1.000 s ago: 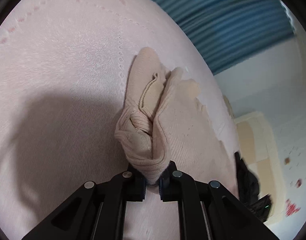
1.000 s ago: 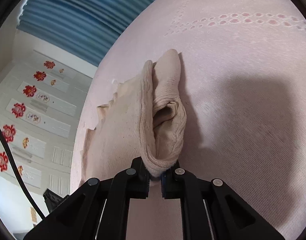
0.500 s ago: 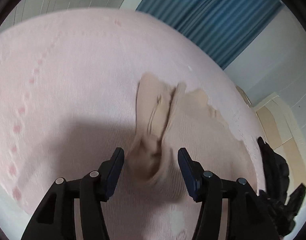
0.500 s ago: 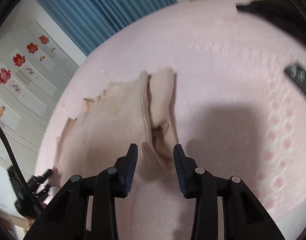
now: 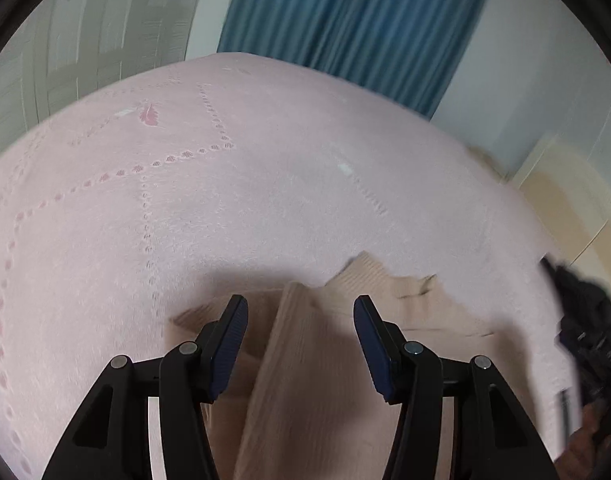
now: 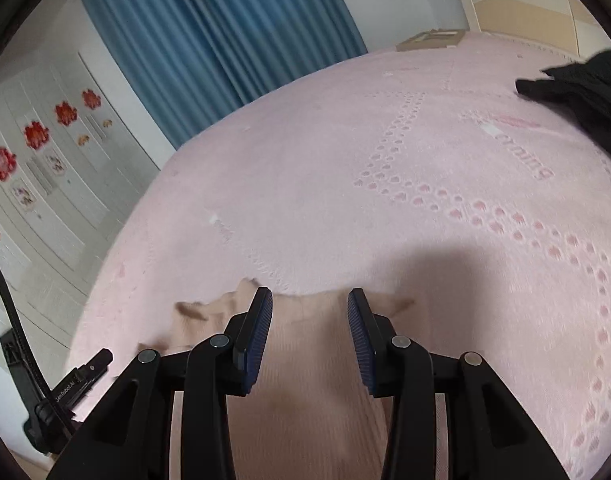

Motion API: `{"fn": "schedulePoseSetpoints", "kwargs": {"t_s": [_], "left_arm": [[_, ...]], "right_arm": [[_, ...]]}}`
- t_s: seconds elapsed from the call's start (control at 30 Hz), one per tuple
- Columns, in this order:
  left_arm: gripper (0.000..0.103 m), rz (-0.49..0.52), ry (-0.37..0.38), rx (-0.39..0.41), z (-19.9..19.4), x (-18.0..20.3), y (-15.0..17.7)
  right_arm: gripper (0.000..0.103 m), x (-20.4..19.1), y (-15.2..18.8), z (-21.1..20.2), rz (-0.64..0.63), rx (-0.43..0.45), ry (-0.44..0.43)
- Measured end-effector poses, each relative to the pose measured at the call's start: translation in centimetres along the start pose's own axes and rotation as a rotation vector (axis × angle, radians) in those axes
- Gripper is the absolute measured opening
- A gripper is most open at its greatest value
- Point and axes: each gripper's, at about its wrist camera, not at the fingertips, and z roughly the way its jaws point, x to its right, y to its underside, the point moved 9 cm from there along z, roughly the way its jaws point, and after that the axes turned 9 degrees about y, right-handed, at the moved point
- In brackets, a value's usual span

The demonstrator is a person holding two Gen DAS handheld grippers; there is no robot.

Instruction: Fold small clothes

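A beige knit garment point(image 5: 305, 380) lies flat on the pink bedspread point(image 5: 265, 160), with a lengthwise fold ridge running down its middle. My left gripper point(image 5: 300, 304) hovers above it, open, and nothing sits between its blue pads. In the right wrist view the same garment point(image 6: 305, 380) spreads under my right gripper point(image 6: 310, 296), which is also open and off the cloth. The garment's far edge shows just past both pairs of fingertips. Its near part is hidden behind the gripper arms.
The bedspread point(image 6: 385, 200) stretches far ahead, patterned with rows of small hearts. Dark clothing point(image 6: 577, 92) lies at its far right, seen blurred in the left wrist view point(image 5: 585, 312). A black device point(image 6: 77, 380) reaches in at lower left. Blue curtain point(image 6: 209, 40) and wardrobe doors stand behind.
Both grippers were shut on the garment's bunched end a second ago. They have let go, opened and lifted up and back. The garment now lies flatter on the bed.
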Motion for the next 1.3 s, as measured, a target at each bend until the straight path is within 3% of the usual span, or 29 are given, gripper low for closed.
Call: {"fn": "schedulePoseSetpoints", "kwargs": {"t_s": [0.07,0.17,0.23,0.3,0.53,0.67,0.73,0.8,0.83,0.87,0.93,1.03,1.17,1.3], "left_arm": [[0.052,0.088,-0.071,0.014,1.2,-0.1,0.7],[0.050,0.127,-0.079,-0.056,2.8,-0.1,2.2],[0.049,0.141,-0.078,-0.053,3.1,0.3,2.3],[0.049,0.147,-0.095,-0.048,3.1,0.2,2.5],[0.049,0.105,-0.117,-0.063,4.0,-0.4,2.9],[0.048,0.058,-0.093,-0.054,4.2,-0.7,2.8],[0.039,0.043,-0.104,-0.054,4.3,-1.1,2.8],[0.013,0.025,-0.102,-0.072,4.8,-1.5,3.0],[0.007,0.009,-0.081,-0.077,4.9,-1.6,3.0],[0.007,-0.004,-0.069,-0.073,4.8,-1.7,3.0],[0.007,-0.043,-0.045,-0.022,4.0,-2.1,2.3],[0.007,-0.073,-0.038,0.038,2.8,-2.6,1.6],[0.007,-0.087,-0.065,0.034,2.9,-3.3,1.7],[0.007,-0.127,-0.080,0.001,3.8,-4.1,2.1]], "right_arm": [[0.039,0.3,0.8,1.3,-0.035,-0.001,0.029],[0.039,1.6,3.1,3.5,-0.070,-0.036,0.085],[0.038,2.2,3.8,4.6,-0.088,-0.098,0.102],[0.038,2.3,3.6,4.7,-0.080,-0.092,0.087],[0.038,2.4,4.0,6.1,-0.108,-0.113,0.117],[0.038,2.3,4.3,6.7,-0.123,-0.122,0.144],[0.039,2.0,4.4,6.8,-0.147,-0.115,0.160],[0.037,1.8,4.5,7.0,-0.164,-0.111,0.173],[0.030,1.8,4.5,7.1,-0.172,-0.107,0.184],[0.017,1.8,4.4,7.2,-0.177,-0.102,0.193],[0.007,1.6,4.3,7.2,-0.176,-0.093,0.181],[0.006,1.4,3.7,6.6,-0.152,-0.066,0.140],[0.006,1.2,2.9,5.9,-0.108,-0.041,0.079],[0.006,1.7,3.5,7.3,-0.109,-0.089,0.137]]}}
